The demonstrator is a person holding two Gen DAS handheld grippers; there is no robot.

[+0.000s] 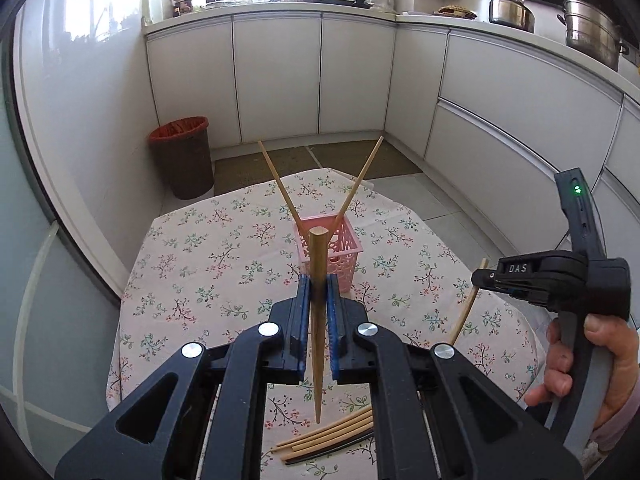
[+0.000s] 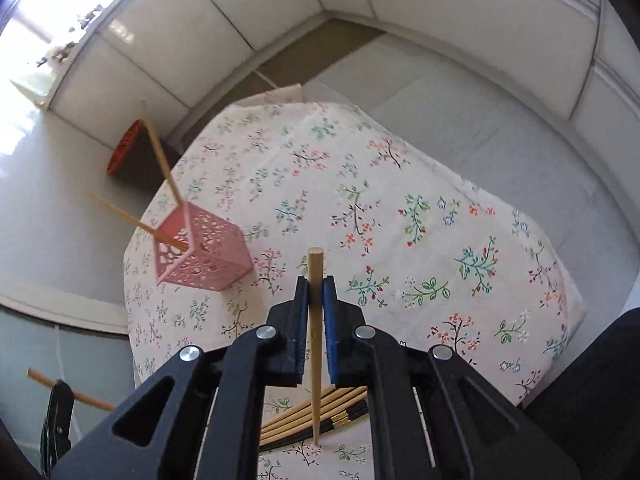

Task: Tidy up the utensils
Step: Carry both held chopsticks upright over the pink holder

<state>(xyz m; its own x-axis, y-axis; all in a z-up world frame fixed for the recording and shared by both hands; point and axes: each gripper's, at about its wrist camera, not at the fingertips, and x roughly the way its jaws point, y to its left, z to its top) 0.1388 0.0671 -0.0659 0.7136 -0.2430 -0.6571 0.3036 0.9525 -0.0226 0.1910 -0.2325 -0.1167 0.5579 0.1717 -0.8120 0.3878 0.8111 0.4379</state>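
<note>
My left gripper is shut on a wooden chopstick, held upright just in front of the pink lattice basket. Two chopsticks lean out of the basket in a V. My right gripper is shut on another wooden chopstick, upright above the table to the right of the basket. It also shows at the right of the left wrist view. A pile of wooden and black chopsticks lies on the floral tablecloth below both grippers, and shows in the right wrist view.
A dark waste bin with a red liner stands on the floor beyond the table's left corner. White kitchen cabinets wrap around the back and right. Pots sit on the counter at right.
</note>
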